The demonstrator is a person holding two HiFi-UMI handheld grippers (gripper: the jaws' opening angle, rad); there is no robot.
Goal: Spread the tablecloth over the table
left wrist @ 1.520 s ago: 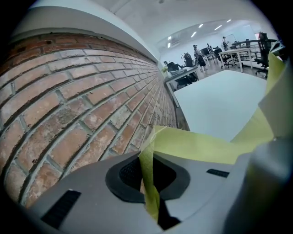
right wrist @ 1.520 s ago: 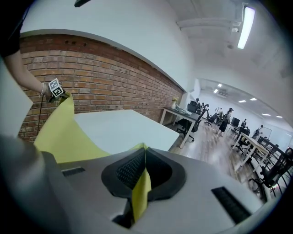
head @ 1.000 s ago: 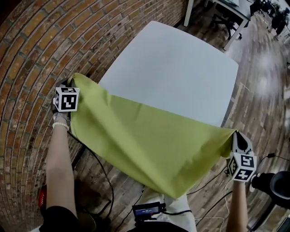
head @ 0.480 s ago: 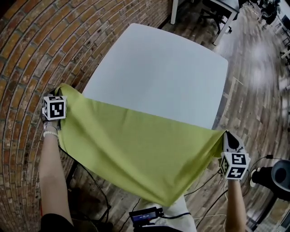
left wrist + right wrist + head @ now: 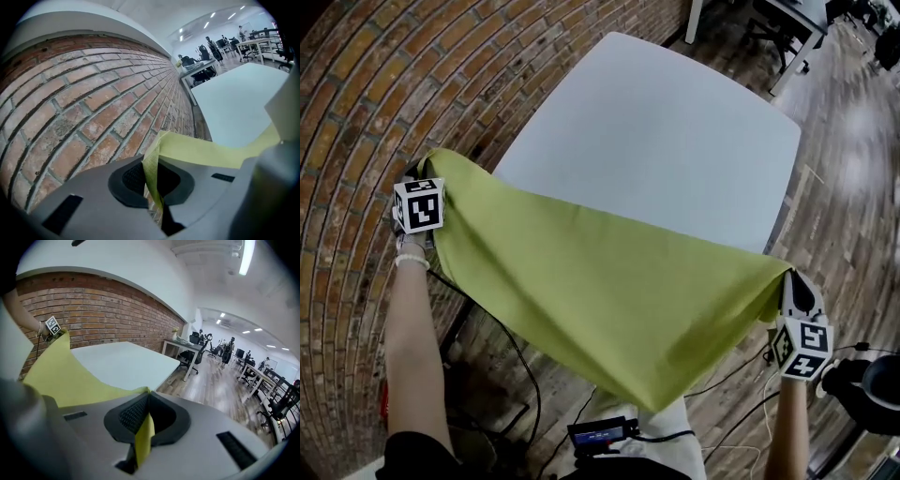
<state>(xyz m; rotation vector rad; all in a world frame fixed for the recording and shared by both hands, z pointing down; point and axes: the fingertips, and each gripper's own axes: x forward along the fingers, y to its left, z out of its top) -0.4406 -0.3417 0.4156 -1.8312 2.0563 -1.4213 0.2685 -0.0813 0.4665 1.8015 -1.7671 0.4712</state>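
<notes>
**First:** Brick wall (image 5: 347, 122) runs along the left, wood floor (image 5: 853, 178) lies on the right, and a white table (image 5: 675, 131) stands between them. Where is the tablecloth?

**Second:** The yellow-green tablecloth (image 5: 609, 291) hangs stretched between the person's two grippers, at the near side of the table. Its top edge runs taut from corner to corner, and the rest droops to a point in front of the person. In the head view it covers the table's near edge. Whether it touches the top cannot be told.

**First:** What does the left gripper have?

**Second:** The left gripper (image 5: 420, 173) is near the wall, beside the table's near left corner. Its jaws are closed tight on one corner of the cloth, with a fold of fabric pinched between the dark pads (image 5: 133, 180).

**First:** And the right?

**Second:** The right gripper (image 5: 789, 281) is off the table's near right corner, above the floor. Its jaws are likewise pressed together on the opposite corner, and a strip of cloth hangs out below them.

**First:** Anything else?

**Second:** Most of the tabletop is uncovered. Desks and office chairs (image 5: 197, 345) stand far behind the table. Black cables (image 5: 516, 356) run across the floor near the person.
</notes>
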